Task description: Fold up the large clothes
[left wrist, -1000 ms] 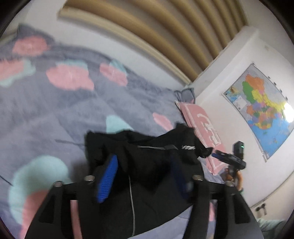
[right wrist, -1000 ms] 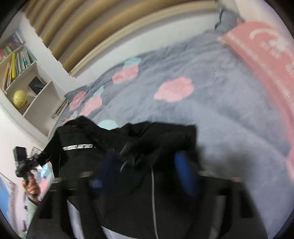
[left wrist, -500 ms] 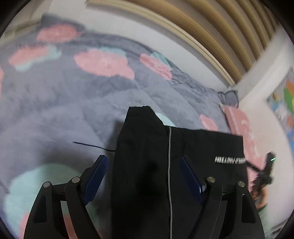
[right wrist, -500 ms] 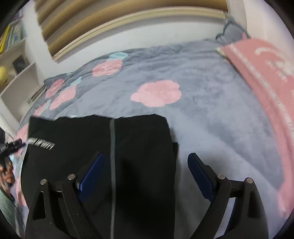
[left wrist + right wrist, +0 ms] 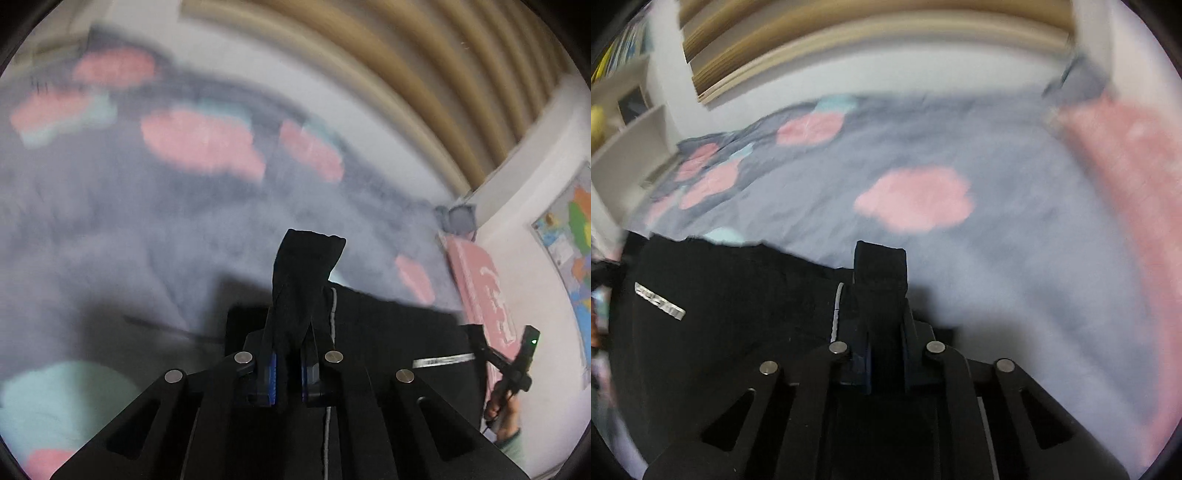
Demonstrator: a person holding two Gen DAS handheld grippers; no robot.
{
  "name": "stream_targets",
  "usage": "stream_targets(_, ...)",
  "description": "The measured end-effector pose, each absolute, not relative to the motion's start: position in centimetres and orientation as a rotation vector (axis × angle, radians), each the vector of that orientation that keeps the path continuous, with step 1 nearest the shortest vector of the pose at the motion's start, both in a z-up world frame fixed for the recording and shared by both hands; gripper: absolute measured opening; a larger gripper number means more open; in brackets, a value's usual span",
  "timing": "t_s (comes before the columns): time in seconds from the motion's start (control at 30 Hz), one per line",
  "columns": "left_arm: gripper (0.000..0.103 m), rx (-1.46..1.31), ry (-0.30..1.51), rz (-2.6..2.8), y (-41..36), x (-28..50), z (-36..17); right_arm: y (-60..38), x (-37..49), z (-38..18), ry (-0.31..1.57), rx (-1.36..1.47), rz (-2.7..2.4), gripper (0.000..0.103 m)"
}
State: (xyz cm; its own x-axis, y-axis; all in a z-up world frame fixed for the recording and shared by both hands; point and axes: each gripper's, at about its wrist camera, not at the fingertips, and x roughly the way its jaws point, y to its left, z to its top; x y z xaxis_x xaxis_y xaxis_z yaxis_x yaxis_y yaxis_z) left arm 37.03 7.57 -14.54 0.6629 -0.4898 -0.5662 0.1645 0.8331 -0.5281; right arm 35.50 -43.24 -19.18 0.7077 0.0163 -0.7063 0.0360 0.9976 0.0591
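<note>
The large black fabric garment lay spread on the bed, over a grey fleece blanket printed with pink and mint cloud shapes. The left claw had just been closing, and its blue pads were now pinched on a bunched corner of the black cloth, which stood up in a twisted fold above the fingertips. The right claw had likewise just been closing and was clamped on another raised corner of the same garment, a squared tuft of cloth sticking up between its pads. A thin grey stripe ran down the cloth just beside each grip, and a small white printed label lay flat farther along the garment. A pink pillow with white lettering lay at the bed's far end, beside a white wall carrying a colourful map.
</note>
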Motion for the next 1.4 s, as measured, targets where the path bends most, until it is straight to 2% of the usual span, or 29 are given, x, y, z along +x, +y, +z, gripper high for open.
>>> stream_targets(0.17,0.008,-0.432,0.596,-0.366,7.6,35.0,-8.3,-42.2,34.1,-12.4,0.598,-0.020,-0.127,0.012)
stream_targets(0.23,0.008,-0.374,0.603,-0.296,6.7,35.9,-8.2,-41.3,35.3,-11.8,0.587,-0.047,-0.165,0.012)
stream_targets(0.33,0.009,-0.356,0.702,-0.208,6.1,39.0,-11.5,-40.9,38.7,-13.9,0.659,-0.058,-0.207,0.012)
stream_targets(0.5,0.011,-0.383,0.965,-0.117,6.0,43.1,-21.2,-41.5,43.7,-23.5,0.928,-0.036,-0.206,0.013)
stream_targets(0.57,0.021,-0.408,1.005,-0.112,5.9,43.6,-23.6,-42.0,44.4,-26.6,1.010,0.000,-0.185,0.019)
stream_targets(0.63,0.027,-0.396,1.012,-0.103,6.0,43.8,-23.9,-42.6,44.4,-27.4,1.025,0.025,-0.183,0.020)
stream_targets(0.67,0.038,-0.387,1.029,-0.094,6.2,44.1,-24.0,-42.9,44.2,-27.4,1.025,0.032,-0.186,0.023)
stream_targets(0.73,0.051,-0.386,1.051,-0.083,6.6,44.3,-24.1,-43.4,44.3,-27.7,1.042,0.057,-0.179,0.035)
stream_targets(0.83,0.051,-0.439,1.030,-0.143,8.3,43.8,-22.9,-44.7,43.3,-26.9,1.036,0.151,-0.158,0.045)
stream_targets(1.03,0.050,-0.441,0.839,-0.184,11.0,38.9,-13.8,-43.5,38.0,-20.8,0.944,0.204,-0.027,0.050)
stream_targets(1.1,0.051,-0.385,0.800,-0.256,9.0,36.3,-10.5,-41.2,36.1,-18.5,0.908,0.146,-0.001,0.051)
stream_targets(1.2,0.056,-0.294,0.776,-0.360,4.3,32.5,-8.1,-36.5,33.1,-15.9,0.888,0.152,0.104,0.053)
stream_targets(1.33,0.057,-0.196,0.767,-0.494,-3.0,28.1,-7.8,-31.1,30.7,-14.5,0.885,0.199,0.200,0.068)
stream_targets(1.4,0.058,-0.158,0.803,-0.498,-6.2,27.3,-9.4,-28.8,30.4,-15.3,0.888,0.214,0.221,0.068)
